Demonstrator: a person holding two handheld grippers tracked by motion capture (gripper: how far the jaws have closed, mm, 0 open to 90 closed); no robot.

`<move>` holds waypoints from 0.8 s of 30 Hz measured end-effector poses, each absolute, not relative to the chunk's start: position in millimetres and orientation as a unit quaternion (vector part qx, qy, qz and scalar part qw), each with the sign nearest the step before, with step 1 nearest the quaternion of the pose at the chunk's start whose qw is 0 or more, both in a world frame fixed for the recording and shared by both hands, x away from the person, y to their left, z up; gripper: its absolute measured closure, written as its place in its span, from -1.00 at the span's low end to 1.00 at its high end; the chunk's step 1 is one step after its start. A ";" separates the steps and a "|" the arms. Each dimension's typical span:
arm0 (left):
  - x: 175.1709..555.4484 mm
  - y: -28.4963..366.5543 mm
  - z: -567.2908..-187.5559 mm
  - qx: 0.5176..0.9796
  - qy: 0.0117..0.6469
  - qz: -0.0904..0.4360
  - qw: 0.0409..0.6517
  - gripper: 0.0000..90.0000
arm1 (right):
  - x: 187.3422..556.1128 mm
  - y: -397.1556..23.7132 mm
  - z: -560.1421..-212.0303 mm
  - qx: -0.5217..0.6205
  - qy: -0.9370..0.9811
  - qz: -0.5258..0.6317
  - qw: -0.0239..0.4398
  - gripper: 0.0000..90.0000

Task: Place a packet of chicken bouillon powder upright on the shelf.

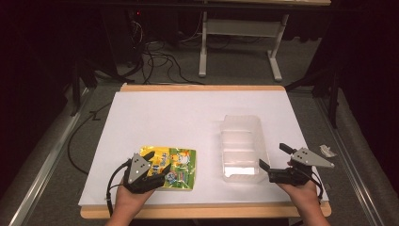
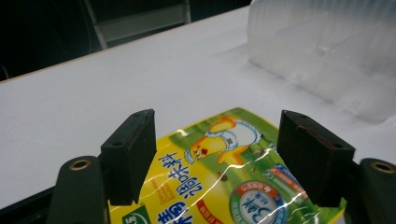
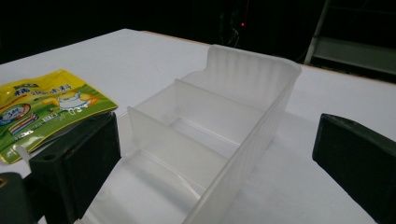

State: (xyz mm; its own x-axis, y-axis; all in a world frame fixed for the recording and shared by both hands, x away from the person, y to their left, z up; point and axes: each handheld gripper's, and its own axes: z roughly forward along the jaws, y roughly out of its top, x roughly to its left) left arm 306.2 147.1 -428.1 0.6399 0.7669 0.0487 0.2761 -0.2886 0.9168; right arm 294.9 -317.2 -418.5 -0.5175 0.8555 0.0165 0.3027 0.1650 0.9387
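Observation:
A flat yellow-and-green snack pouch (image 1: pixel 176 165) with a cartoon duck lies on the white table sheet at the front left. My left gripper (image 1: pixel 157 162) hovers open over its near-left part; in the left gripper view the pouch (image 2: pixel 224 168) shows between the two spread jaws. A clear plastic bin (image 1: pixel 241 147) with dividers stands right of centre, empty. My right gripper (image 1: pixel 273 156) is open at the bin's near right corner, its jaws either side of the bin wall (image 3: pixel 243 158). The pouch (image 3: pixel 44 109) lies beyond the bin in the right gripper view.
The white sheet (image 1: pixel 188 113) covers a wood-edged table (image 1: pixel 202 88). A small crumpled wrapper (image 1: pixel 327 150) lies at the right edge. Behind the table stand a white frame leg (image 1: pixel 203 47) and loose cables (image 1: pixel 155 59) on the floor.

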 end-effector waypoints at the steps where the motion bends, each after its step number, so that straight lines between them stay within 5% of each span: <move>1: 306.1 147.1 -428.6 0.763 0.343 0.246 0.489 -0.34 | 292.8 -315.7 -416.9 0.399 0.712 0.504 0.281 -0.95; 24: 310.4 153.5 -429.4 0.758 0.359 0.225 0.495 -0.37 | 291.0 -316.8 -415.1 0.394 0.708 0.511 0.287 -0.90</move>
State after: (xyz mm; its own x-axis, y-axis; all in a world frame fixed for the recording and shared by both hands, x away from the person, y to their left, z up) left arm 310.4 153.5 -429.4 0.6408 0.7676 -0.0147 0.3223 -0.2516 0.9126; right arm 291.0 -316.8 -415.1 -0.5254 0.8509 -0.0040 0.2645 0.1678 0.9497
